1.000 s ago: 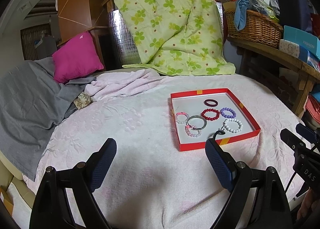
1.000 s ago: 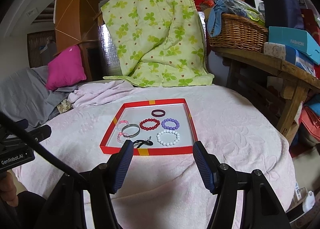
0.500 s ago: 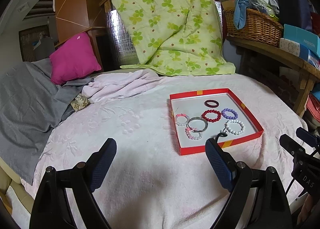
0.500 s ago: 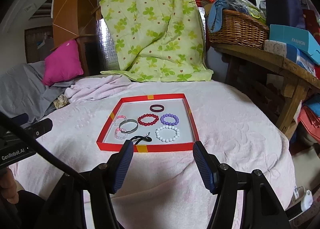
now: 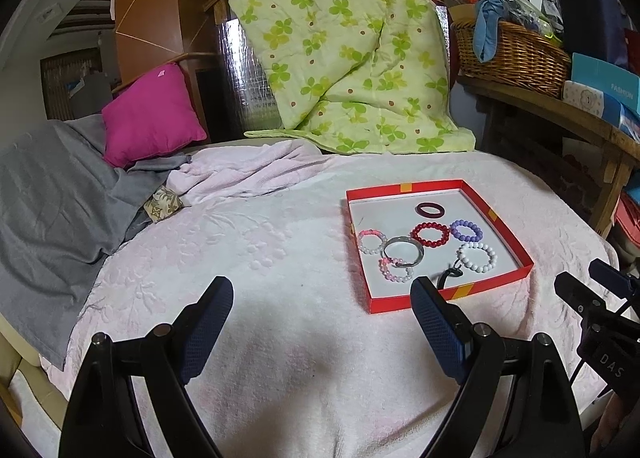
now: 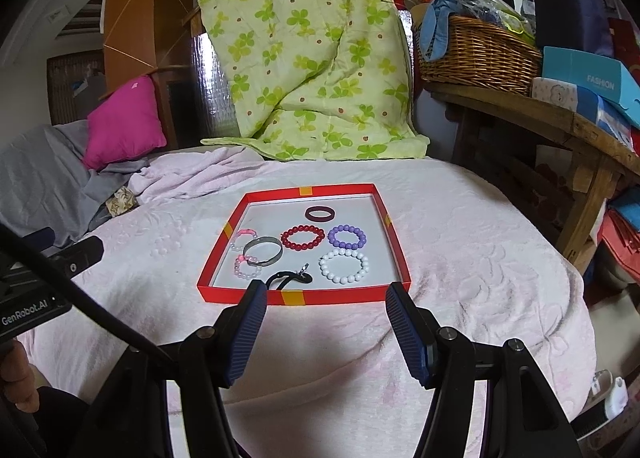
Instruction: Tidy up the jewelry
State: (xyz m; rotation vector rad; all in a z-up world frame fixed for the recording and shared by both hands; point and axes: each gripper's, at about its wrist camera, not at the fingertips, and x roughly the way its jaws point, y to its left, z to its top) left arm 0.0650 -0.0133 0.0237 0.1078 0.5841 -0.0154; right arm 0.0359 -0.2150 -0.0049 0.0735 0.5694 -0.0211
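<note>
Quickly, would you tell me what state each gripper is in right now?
Left gripper: open, holding nothing, over the pink blanket.
Right gripper: open, holding nothing, just short of the red tray.

Bed [image 6: 460, 242] under a pale pink towelling cover

A shallow red tray [image 6: 394, 242] sits flat on the cover near the middle. At the far side a green clover-print quilt [image 6: 312, 69] drapes onto it; to the left lie a grey blanket [image 5: 52, 193], a magenta cushion [image 5: 152, 113] and a bunched pink cloth [image 5: 240, 169].
</note>
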